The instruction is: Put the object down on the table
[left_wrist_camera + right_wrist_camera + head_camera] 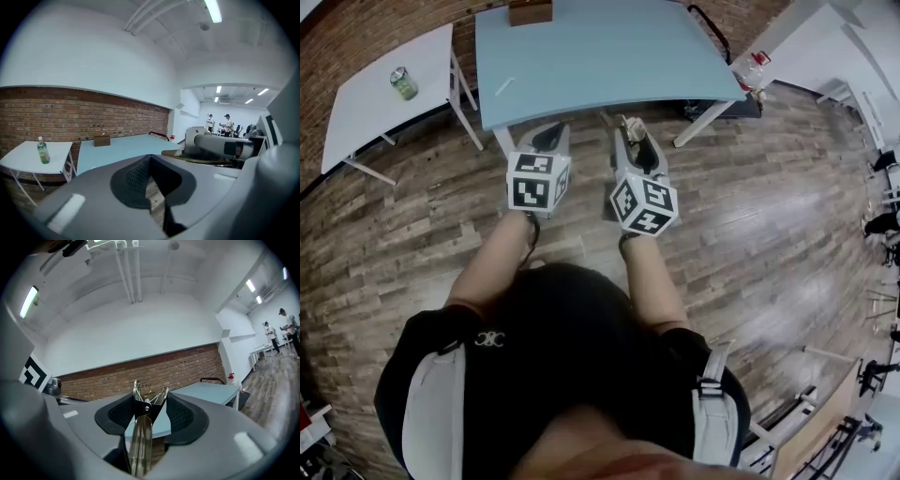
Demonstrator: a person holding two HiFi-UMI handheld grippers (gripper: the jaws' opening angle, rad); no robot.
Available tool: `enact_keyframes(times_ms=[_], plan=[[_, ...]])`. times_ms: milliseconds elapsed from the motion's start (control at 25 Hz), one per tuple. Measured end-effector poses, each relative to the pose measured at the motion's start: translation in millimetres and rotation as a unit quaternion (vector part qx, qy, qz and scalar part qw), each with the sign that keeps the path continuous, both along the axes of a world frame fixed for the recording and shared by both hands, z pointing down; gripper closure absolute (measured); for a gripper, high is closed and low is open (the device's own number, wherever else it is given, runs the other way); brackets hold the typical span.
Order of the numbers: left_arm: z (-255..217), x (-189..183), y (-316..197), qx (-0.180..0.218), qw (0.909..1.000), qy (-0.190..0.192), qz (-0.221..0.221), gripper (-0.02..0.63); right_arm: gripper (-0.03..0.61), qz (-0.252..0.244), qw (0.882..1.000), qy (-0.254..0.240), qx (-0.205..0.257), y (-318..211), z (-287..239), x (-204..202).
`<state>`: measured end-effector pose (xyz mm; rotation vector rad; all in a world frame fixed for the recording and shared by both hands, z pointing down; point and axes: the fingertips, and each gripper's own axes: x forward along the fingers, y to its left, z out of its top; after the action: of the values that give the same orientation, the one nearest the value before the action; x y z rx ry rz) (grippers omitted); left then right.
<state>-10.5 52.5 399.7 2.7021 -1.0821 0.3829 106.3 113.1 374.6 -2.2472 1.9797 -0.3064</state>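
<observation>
My right gripper (636,141) (150,411) is shut on a pair of metal tongs (142,432) (632,128) with a black hinge clip. The tongs stand upright between the pads, hinge end pointing away from me, in the air just short of the near edge of the light blue table (609,56) (206,392). My left gripper (548,141) (149,161) hangs beside it, also above the wood floor at the table's near edge. Its jaws are shut with nothing between them.
A brown wooden box (530,11) (101,140) sits at the blue table's far edge and a small white strip (503,86) lies near its left side. A white side table (356,103) at the left carries a green bottle (403,83) (43,151). A brick wall runs behind.
</observation>
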Motion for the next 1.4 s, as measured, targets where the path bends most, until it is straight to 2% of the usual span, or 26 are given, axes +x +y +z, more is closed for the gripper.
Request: enact_keyframes(times_ms=[440,800,1120,1400], plan=[[5.9,-14.1,-15.4,-0.006,1.0000,-0.003,-0.001,0.615,0.357,0.003,1.000,0.008,-0.014,-21.9,5.4,-13.9],[11.4,-45.7,-50.9,-0.012,0.9999,0.007,-0.001,0.614,0.356,0.003,1.000,0.009,-0.019,-54.3,9.0,-44.0],[20.0,-72.4,-73.0,-0.020,0.9996,0.013,0.017,0.614,0.356,0.020,1.000,0.009,-0.007,-71.7,3.1,-71.6],[29.5,-76.2,-96.3,-0.034,0.9991,0.020,0.013,0.614,0.357,0.024,0.999,0.012,-0.026,-90.0,14.5,-68.6]])
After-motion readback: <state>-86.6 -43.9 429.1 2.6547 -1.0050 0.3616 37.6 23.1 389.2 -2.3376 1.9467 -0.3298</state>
